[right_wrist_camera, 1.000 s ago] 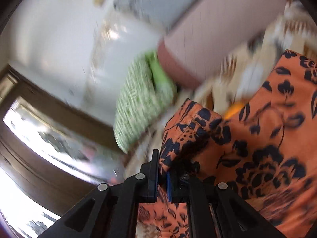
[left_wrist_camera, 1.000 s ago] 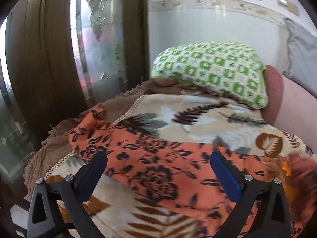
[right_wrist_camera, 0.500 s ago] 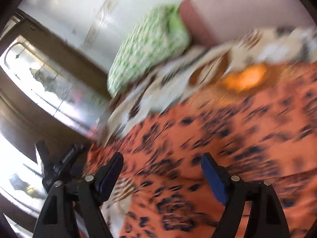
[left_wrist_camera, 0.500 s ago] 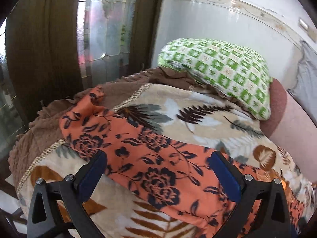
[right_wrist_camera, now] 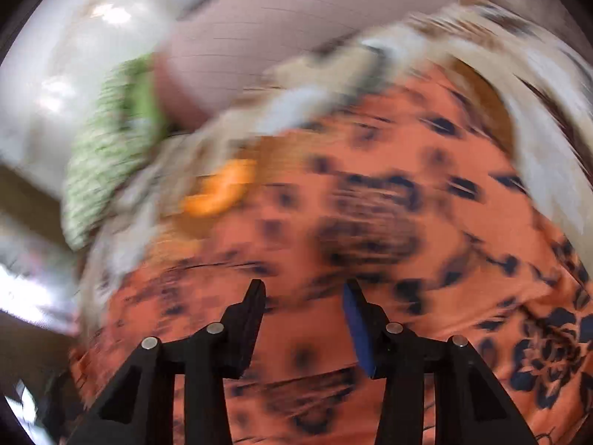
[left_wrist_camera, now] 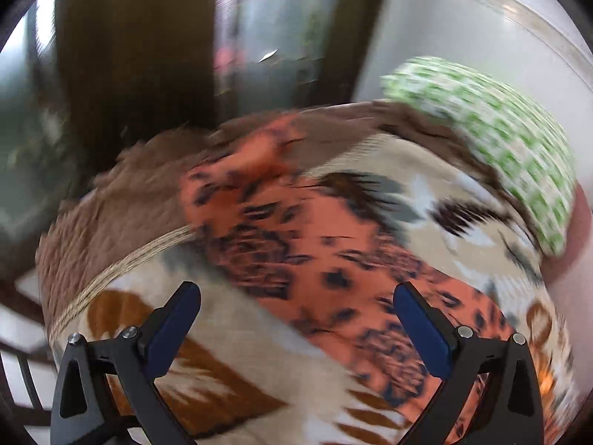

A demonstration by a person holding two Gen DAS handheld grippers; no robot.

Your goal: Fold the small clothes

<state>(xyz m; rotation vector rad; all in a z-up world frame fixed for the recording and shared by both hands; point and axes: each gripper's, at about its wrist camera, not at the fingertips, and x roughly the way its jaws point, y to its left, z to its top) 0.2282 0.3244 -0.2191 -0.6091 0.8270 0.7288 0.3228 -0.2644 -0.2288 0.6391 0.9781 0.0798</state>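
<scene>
Narrower than half a second ago, the right gripper (right_wrist_camera: 304,309) stays parted, empty, over the orange garment (right_wrist_camera: 389,222). Left gripper (left_wrist_camera: 296,319) spread wide, empty. Garment lies flat on the blanket (left_wrist_camera: 426,193); its print is blurred. Far right, green pillow (left_wrist_camera: 500,137), smeared.

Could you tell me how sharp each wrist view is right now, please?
Left wrist view: motion-smeared orange floral garment and green pillow, left gripper crisp. Right wrist view: heavier smear across the garment, white glare upper left, right gripper crisp.
</scene>
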